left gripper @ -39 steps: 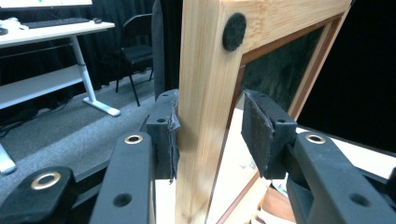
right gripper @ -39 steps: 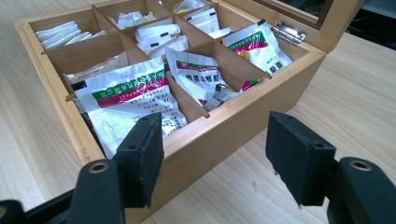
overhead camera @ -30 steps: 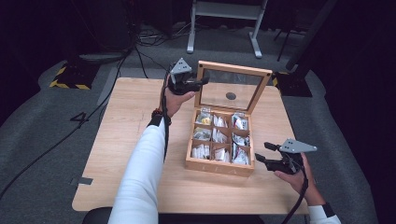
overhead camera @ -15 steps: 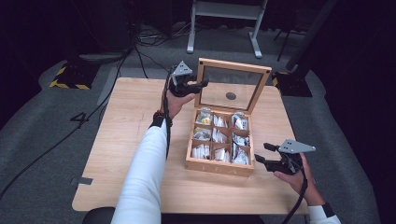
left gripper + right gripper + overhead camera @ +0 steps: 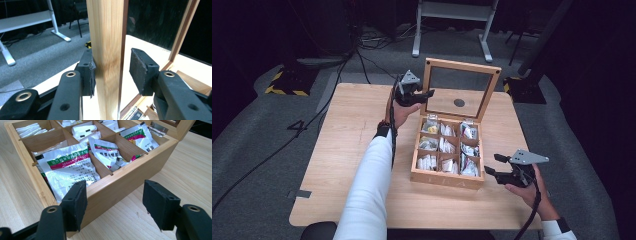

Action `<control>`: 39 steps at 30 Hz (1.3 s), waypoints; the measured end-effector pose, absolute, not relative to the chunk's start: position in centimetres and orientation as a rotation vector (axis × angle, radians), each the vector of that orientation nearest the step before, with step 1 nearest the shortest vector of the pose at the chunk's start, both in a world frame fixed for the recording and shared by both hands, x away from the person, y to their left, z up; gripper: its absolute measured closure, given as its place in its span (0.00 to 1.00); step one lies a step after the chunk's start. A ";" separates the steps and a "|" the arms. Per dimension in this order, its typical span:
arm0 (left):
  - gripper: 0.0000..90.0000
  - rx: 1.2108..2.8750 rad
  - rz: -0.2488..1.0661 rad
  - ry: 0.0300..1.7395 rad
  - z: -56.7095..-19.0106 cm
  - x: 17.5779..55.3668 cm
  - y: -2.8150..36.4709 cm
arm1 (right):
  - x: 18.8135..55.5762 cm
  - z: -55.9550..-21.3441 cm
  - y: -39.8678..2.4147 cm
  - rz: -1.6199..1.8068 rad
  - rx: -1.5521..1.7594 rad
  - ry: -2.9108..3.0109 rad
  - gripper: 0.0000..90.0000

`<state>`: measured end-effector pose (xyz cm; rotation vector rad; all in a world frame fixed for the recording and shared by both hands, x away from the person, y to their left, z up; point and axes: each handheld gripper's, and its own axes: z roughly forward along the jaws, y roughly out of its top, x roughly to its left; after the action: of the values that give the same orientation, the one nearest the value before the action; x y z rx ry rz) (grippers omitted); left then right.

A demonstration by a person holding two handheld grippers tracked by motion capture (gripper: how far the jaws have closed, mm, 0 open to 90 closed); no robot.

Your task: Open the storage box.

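Dark room, wooden table; compartmented box near the right edge, lid upright. Left tongs spread around the lid frame, one pad touching. Right tongs spread beside the box wall. Probably best: steady grip, slow swing on hinges.

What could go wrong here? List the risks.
1. The left tongs straddle the upright lid frame; one pad touches, the other stands off, so the lid could drop shut.
2. The right tongs sit open at the box wall; a push might slide it.
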<state>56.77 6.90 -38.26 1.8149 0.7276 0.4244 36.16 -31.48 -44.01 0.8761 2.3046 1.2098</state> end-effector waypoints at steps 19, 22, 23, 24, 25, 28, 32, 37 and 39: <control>0.64 1.890 0.417 0.800 -40.8 57.5 6.5 | 36.2 -44.3 -31.5 1.201 0.877 2.317 0.40; 0.64 1.928 0.412 0.794 -41.4 57.3 6.7 | 36.1 -44.2 -31.6 1.199 0.876 2.316 0.40; 0.65 1.936 0.407 0.792 -41.6 57.3 6.7 | 36.2 -44.2 -31.6 1.199 0.880 2.315 0.40; 0.65 1.947 0.403 0.792 -41.9 57.3 6.7 | 36.2 -44.3 -31.6 1.198 0.882 2.314 0.40; 0.65 1.947 0.403 0.792 -41.9 57.3 6.7 | 36.2 -44.3 -31.6 1.198 0.882 2.314 0.40; 0.65 1.976 0.392 0.791 -42.6 57.2 6.7 | 36.1 -44.3 -31.6 1.195 0.878 2.318 0.40; 0.66 1.984 0.404 0.793 -43.0 57.1 6.8 | 36.2 -44.3 -31.5 1.191 0.874 2.320 0.40; 0.65 1.988 0.394 0.790 -43.0 56.9 7.1 | 36.2 -44.3 -31.5 1.194 0.874 2.317 0.40; 0.65 1.999 0.425 0.778 -42.5 56.7 7.4 | 36.2 -44.3 -31.5 1.192 0.873 2.317 0.40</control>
<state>56.71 7.35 -42.50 1.9988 0.7780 0.4253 36.15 -31.51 -44.26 0.8731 2.3173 1.1918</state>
